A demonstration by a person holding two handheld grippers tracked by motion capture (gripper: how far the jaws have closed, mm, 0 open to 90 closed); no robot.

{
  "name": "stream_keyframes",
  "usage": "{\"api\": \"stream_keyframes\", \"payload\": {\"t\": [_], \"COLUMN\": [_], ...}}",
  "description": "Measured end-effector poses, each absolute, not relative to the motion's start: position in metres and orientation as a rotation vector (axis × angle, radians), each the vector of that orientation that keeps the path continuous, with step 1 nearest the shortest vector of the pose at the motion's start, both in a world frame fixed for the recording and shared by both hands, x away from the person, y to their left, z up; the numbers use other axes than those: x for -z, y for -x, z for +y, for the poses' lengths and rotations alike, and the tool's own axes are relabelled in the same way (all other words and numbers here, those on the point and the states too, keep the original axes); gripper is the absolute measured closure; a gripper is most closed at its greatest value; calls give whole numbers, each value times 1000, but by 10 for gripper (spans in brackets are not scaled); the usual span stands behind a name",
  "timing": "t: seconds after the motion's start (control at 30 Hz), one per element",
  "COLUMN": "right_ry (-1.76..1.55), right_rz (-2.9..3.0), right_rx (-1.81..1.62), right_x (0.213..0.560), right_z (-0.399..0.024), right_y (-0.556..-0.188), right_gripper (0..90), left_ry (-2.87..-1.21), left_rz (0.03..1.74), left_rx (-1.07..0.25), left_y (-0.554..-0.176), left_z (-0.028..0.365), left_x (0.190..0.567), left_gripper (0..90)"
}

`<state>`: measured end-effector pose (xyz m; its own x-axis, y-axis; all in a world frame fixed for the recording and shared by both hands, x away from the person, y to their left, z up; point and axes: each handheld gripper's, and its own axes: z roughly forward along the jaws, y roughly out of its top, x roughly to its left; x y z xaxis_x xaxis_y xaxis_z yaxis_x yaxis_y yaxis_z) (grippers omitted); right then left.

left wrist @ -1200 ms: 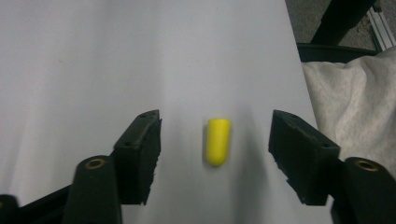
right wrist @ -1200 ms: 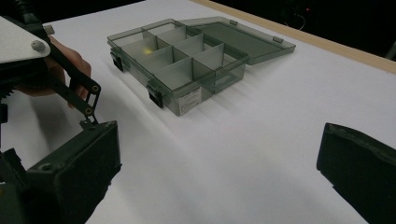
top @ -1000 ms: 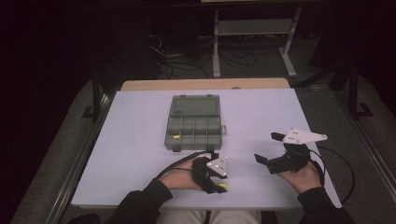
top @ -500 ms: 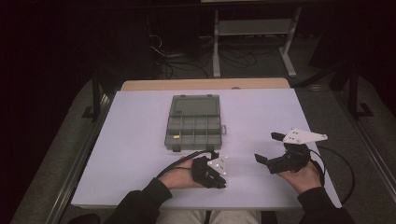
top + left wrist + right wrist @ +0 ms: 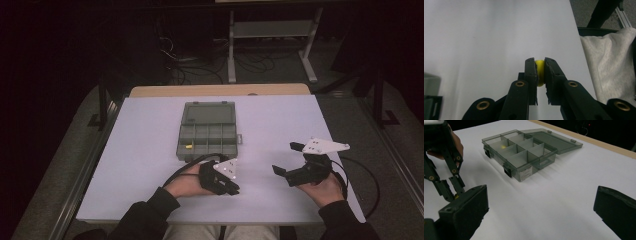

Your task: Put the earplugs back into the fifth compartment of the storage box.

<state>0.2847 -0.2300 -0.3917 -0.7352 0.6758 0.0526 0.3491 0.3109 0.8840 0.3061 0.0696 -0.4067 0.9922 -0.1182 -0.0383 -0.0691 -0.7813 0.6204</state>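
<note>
The left tool is clamped on a small yellow piece: rounded, smooth and glossy, pinched between two flat black pads with worn, chipped inner edges. Its jaws have just been closing, with the piece between them. The jaw links are matte black bars joined by brass-coloured rivets. In the high view this tool sits low over the near part of the counter, just in front of the box, so the piece is held there above the surface, outside the box.

The right tool stands open, its two blocky black jaws well apart with nothing between them. It is held over the counter's right side, well apart from the box.

The counter has a smooth, pale, matte top with a wood-coloured strip along the far edge.

The organiser box is translucent grey plastic, rectangular, with thin partition walls forming a grid of small compartments and dark latches on its front wall. Its hinged lid lies open and flat behind it. One compartment at the near left corner holds a small yellow item; the others appear bare.
</note>
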Motion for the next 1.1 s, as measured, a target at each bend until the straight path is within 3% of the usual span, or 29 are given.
{"api": "stream_keyframes", "payload": {"t": [1.1], "right_ry": [-930], "right_rz": [2252], "right_rx": [-1392], "right_x": [392], "right_z": [-231], "right_y": [-284], "right_gripper": [0], "left_ry": [-2366], "left_rz": [26], "left_rx": [-12], "left_y": [-333], "left_z": [124], "left_x": [362], "left_gripper": [809]}}
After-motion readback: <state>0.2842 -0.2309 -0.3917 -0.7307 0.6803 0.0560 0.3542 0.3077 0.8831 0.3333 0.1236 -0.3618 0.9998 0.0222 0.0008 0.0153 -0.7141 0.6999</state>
